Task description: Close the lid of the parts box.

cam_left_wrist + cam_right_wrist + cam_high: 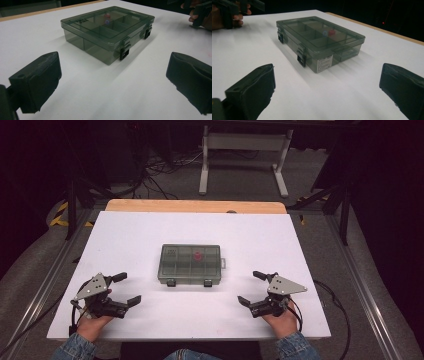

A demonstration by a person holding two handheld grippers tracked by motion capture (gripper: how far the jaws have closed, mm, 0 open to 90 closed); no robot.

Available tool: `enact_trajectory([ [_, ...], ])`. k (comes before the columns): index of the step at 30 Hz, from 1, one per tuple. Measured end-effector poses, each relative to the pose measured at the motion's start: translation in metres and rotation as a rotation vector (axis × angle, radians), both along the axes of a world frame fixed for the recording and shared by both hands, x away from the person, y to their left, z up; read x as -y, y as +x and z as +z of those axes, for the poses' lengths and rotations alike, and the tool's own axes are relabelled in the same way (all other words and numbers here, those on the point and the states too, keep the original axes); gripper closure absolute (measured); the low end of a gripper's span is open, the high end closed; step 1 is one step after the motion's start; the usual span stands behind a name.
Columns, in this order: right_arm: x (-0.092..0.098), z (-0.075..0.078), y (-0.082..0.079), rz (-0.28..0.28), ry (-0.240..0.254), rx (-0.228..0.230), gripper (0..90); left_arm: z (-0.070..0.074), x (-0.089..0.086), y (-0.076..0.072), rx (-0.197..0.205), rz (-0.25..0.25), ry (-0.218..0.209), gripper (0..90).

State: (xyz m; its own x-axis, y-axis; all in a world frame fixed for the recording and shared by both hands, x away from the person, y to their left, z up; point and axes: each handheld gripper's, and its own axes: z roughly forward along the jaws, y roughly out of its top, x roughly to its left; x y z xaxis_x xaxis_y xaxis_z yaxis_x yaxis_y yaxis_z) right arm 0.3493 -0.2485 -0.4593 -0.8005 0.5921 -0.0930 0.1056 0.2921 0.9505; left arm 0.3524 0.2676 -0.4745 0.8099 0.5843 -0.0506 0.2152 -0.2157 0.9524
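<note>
A smoky-grey translucent plastic compartment box with a hinged lid (190, 264) is sitting near the middle of the white flat surface (125, 245), its lid lying shut and its two black front latches (124, 50) facing the person. Both latches appear to be closed down, though the clasp detail is too small to confirm. Inside, a small red object (198, 255) is resting in one of the rear compartments; in the left gripper view it is showing through the lid (107, 15), and likewise in the right gripper view (332, 32).

The left gripper (125, 289) is resting low on the surface, well apart from the box and to its left front, with its fingers spread wide and grasping nothing. The right gripper (251, 287) is lying in the mirror position at the right front, its fingers (252, 92) likewise released and empty. Both are pointing inward toward the box, which is standing between them.

Judgement: the work is at its opening stage; neither tool is touching the box, and the lid is not yet opened. The step in hand appears to be the approach to the box.

The next move is calling for one gripper to steady the box body while the other is brought to a latch. The latches are small and sit low against the front wall, so a fine, level approach is needed. The box looks light and may be sliding on the smooth surface if pushed unsupported.
</note>
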Motion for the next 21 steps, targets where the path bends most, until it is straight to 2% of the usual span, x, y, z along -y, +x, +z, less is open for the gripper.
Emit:
enact_trajectory([
  [6, -0.0011, -0.0024, 0.0012, -0.010, 0.002, 0.004, 0.6, -0.0015, 0.0003, 0.0031, -0.007, 0.024, 0.002, 0.6],
  [11, -0.0021, -0.0030, 0.0013, -0.009, 0.000, 0.003, 0.6, -0.0015, 0.0008, 0.0034, 0.000, 0.019, 0.008, 0.5],
  [21, -0.0018, -0.0030, 0.0016, -0.014, 0.007, -0.003, 0.5, -0.0011, -0.0008, 0.0038, -0.019, 0.020, -0.013, 0.4],
])
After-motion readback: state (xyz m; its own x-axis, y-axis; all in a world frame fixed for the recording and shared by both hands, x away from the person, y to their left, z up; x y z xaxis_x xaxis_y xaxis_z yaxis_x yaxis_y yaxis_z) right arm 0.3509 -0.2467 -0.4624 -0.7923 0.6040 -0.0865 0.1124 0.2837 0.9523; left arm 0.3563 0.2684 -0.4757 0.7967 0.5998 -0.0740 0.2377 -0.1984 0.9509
